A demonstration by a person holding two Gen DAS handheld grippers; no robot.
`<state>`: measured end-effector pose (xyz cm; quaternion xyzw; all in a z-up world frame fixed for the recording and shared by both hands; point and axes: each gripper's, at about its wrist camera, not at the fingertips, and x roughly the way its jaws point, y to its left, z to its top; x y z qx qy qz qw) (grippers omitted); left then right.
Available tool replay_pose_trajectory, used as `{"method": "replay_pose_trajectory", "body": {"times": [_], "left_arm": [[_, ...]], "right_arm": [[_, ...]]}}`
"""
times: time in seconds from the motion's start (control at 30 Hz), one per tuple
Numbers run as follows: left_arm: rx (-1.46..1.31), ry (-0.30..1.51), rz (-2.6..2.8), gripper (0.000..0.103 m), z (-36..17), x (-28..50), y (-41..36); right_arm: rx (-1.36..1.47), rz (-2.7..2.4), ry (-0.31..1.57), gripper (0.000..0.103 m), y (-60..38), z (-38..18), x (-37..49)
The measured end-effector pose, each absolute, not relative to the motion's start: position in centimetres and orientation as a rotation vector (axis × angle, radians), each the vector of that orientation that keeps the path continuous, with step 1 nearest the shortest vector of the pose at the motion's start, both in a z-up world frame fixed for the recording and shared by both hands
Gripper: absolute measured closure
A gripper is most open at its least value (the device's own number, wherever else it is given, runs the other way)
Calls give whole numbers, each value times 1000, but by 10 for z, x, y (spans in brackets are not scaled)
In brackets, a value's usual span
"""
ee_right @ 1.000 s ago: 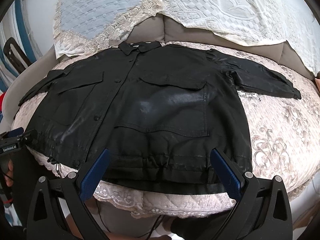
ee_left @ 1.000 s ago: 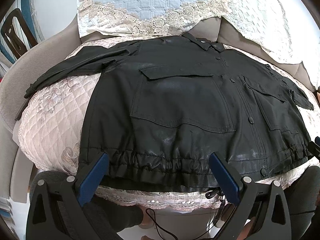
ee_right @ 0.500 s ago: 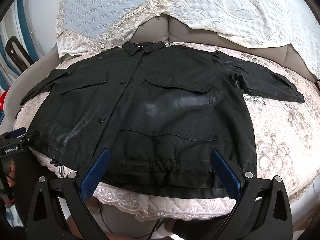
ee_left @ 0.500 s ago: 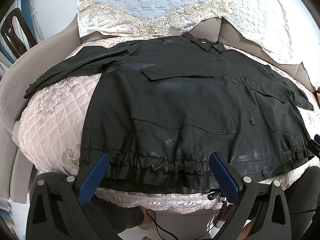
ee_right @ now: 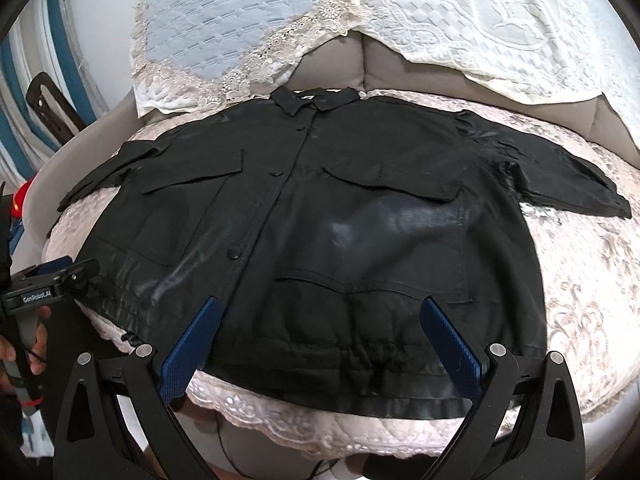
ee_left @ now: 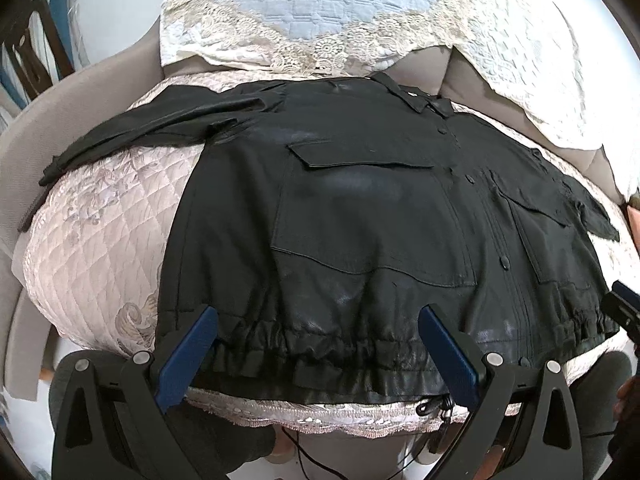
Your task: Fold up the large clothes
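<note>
A black jacket (ee_left: 360, 216) lies flat, front up, on a pink quilted sofa cover (ee_left: 100, 248), collar at the back, both sleeves spread to the sides. It also shows in the right wrist view (ee_right: 360, 232). My left gripper (ee_left: 318, 322) is open and empty, hovering over the gathered hem on the jacket's left half. My right gripper (ee_right: 320, 312) is open and empty, over the hem on the right half. The left gripper's body (ee_right: 48, 280) shows at the left edge of the right wrist view.
White and blue lace-edged covers (ee_left: 320, 8) hang over the sofa back behind the collar. The grey sofa arm (ee_left: 60, 120) curves round the left side. The lace-trimmed front edge of the cushion (ee_right: 320, 424) lies just below the hem.
Both grippers have moved forward a little over the hem; the jacket lies as before. Both stay open.
</note>
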<state>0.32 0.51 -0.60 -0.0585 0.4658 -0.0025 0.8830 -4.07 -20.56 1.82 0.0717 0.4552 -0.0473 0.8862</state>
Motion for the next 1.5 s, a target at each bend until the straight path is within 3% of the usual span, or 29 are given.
{"method": "replay_pose_trajectory", "body": {"times": [0.13,0.6,0.97,1.37,1.4,1.5], "left_arm": [[-139,942,12,12,-4,7,13],[-192,891,122,12,2,51,72],[-339,811,386,12,4,105,212],[-550,820,565,13,-44,147,322],[-559,819,569,15,-46,149,326],[-556,804,603,32,-49,155,332]], "right_arm": [[127,-92,946,3,-198,17,-30],[86,-18,952,3,-172,13,20],[64,32,979,3,-155,4,46],[41,30,1023,3,-147,-9,63],[40,29,1025,3,-146,-9,64],[40,30,1030,3,-146,-11,66]]}}
